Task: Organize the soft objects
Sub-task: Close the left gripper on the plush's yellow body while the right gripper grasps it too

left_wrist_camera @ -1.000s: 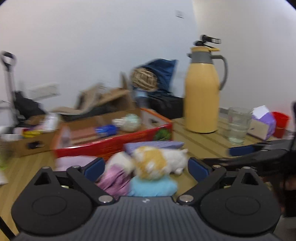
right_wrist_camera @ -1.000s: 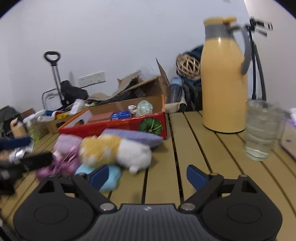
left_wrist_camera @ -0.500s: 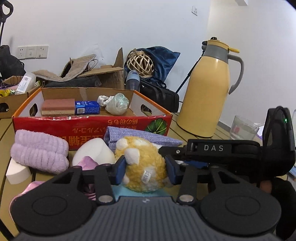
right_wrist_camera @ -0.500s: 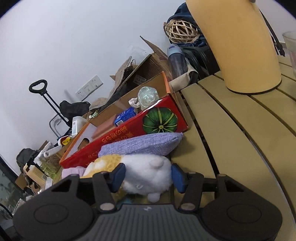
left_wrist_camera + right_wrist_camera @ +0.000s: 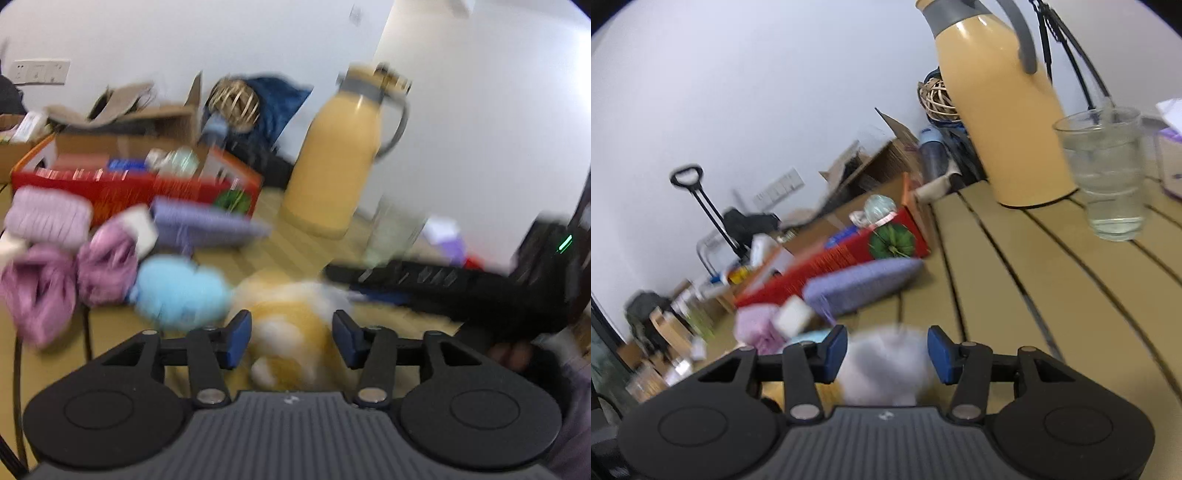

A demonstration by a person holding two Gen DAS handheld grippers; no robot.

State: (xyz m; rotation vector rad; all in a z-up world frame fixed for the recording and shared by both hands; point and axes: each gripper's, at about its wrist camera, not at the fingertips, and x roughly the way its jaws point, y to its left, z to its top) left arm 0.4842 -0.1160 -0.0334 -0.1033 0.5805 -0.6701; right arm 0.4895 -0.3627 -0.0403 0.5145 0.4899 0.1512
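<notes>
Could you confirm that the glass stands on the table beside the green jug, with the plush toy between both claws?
Not quite: the jug is yellow, not green, as the right wrist view shows. The rest holds: the glass stands beside it on the table, and the plush toy sits between the left claw and the right claw.

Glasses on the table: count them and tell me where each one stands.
1. The glass stands on the slatted table, just right of the yellow jug. Another could be hidden behind the jug.
</notes>
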